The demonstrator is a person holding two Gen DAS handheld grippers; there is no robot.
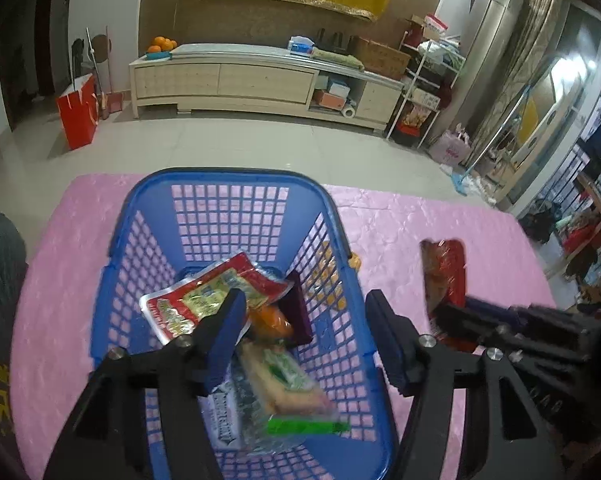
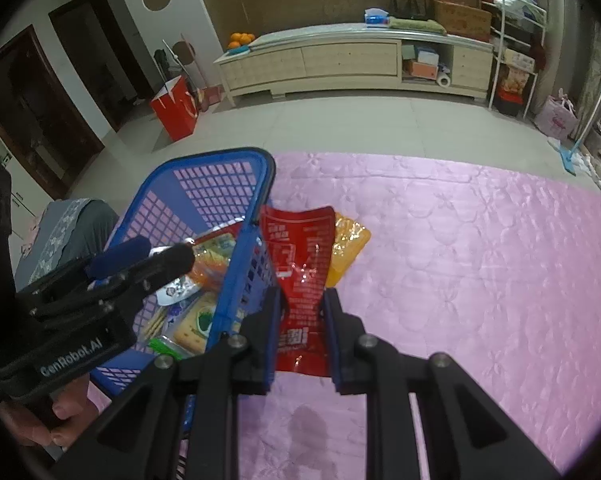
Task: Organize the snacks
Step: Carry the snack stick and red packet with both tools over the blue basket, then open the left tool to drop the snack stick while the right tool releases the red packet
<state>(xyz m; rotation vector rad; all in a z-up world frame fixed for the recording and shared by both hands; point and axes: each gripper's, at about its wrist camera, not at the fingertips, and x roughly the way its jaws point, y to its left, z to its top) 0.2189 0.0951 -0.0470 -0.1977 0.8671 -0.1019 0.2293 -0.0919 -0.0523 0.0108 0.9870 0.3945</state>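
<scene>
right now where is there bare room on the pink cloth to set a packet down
Bare cloth spreads wide to the right of the red packet and the orange packet, out to the table's far and right edges. It is crowded inside the blue basket, where snacks pile up, and tight along its right wall, where both packets sit.

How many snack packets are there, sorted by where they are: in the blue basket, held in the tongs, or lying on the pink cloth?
In the blue basket: 5 that I can make out
Held in the right tongs: 1, the red packet
Lying on the pink cloth: 1, the orange packet
Left tongs: 0, open
Total: 7
</scene>
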